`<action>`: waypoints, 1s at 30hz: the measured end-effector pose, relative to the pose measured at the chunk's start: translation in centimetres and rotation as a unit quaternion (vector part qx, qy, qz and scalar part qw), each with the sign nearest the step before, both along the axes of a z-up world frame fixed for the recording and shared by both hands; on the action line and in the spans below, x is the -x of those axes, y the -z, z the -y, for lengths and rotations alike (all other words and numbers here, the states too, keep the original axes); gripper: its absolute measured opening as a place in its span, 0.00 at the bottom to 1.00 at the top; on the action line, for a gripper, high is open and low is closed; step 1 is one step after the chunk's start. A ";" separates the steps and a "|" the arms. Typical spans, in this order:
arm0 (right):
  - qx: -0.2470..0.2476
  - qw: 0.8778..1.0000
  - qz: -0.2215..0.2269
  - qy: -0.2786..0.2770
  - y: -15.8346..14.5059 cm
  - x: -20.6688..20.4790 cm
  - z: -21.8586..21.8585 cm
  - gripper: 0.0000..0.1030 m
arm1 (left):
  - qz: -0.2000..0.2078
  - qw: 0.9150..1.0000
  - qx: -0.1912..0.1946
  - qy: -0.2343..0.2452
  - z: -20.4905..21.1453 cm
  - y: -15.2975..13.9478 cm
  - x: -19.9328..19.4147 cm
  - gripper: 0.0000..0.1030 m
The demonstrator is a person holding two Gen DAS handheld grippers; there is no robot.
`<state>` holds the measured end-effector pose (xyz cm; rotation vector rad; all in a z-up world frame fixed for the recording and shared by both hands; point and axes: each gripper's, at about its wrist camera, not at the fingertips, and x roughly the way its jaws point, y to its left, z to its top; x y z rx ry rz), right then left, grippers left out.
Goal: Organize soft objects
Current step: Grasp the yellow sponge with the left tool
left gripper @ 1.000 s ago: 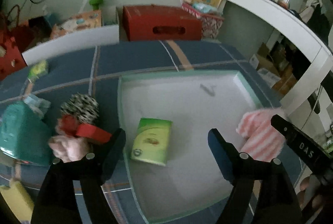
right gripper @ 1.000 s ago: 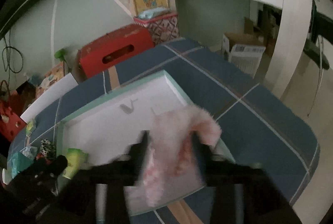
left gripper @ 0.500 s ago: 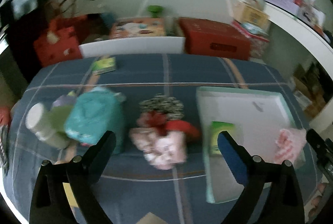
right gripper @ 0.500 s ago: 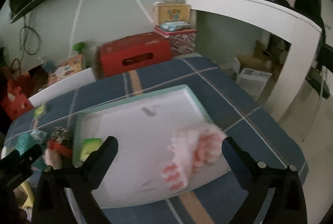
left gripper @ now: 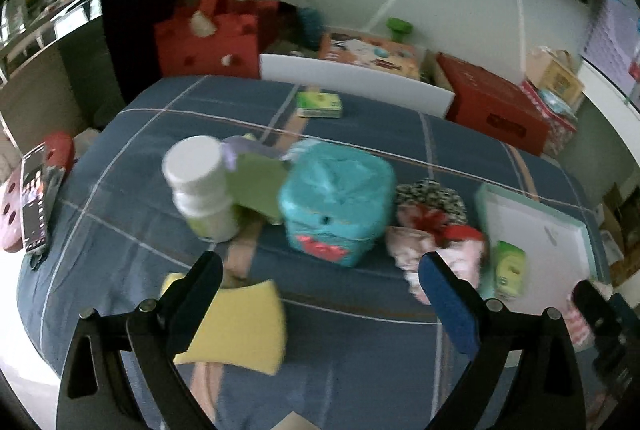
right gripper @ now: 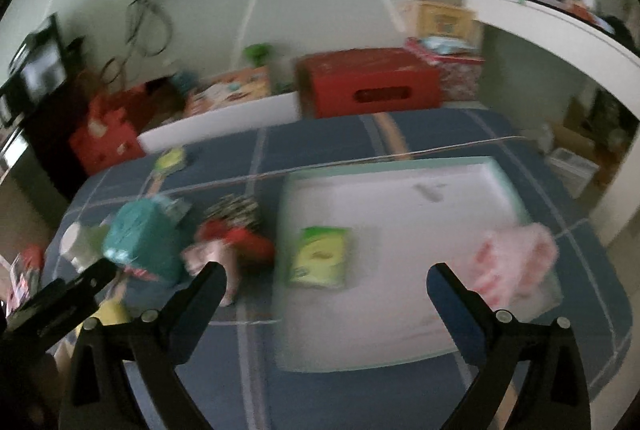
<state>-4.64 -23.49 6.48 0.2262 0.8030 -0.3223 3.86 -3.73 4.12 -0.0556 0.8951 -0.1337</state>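
Observation:
A white tray (right gripper: 400, 214) with a mint rim lies on the blue plaid table. A green tissue pack (right gripper: 318, 256) lies at its left side and a pink striped fluffy cloth (right gripper: 516, 264) on its right edge. My right gripper (right gripper: 322, 290) is open and empty above the tray's near side. My left gripper (left gripper: 320, 274) is open and empty over the table, with a yellow sponge (left gripper: 240, 326) by its left finger. Ahead of it stand a teal soft pack (left gripper: 334, 202), a pink and red cloth bundle (left gripper: 436, 242) and a patterned pouch (left gripper: 432, 194).
A white bottle (left gripper: 200, 186) and a green card (left gripper: 258, 186) stand left of the teal pack. A second green pack (left gripper: 320, 104) lies far back. A phone (left gripper: 34, 198) lies at the table's left edge. Red boxes (right gripper: 368, 82) stand behind the table.
My left gripper has swung left, from over the tray to the clutter on the table. My right gripper has let go of the pink cloth, which now lies on the tray's right edge, and drawn back.

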 end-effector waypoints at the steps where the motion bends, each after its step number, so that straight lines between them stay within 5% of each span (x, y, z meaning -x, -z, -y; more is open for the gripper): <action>1: -0.001 1.000 -0.003 -0.013 0.2 -0.4 -1.0 0.99 | -0.001 1.000 -0.002 -0.005 -0.5 0.0 0.0 0.96; 17: -0.006 0.993 -0.062 -0.101 3.8 -3.9 -7.9 0.99 | -0.037 0.995 -0.014 -0.095 -9.8 2.4 0.1 0.96; 30: -0.014 0.992 -0.096 -0.085 5.6 -4.2 -6.5 0.99 | -0.120 0.989 0.002 -0.082 -11.2 6.4 -0.8 0.96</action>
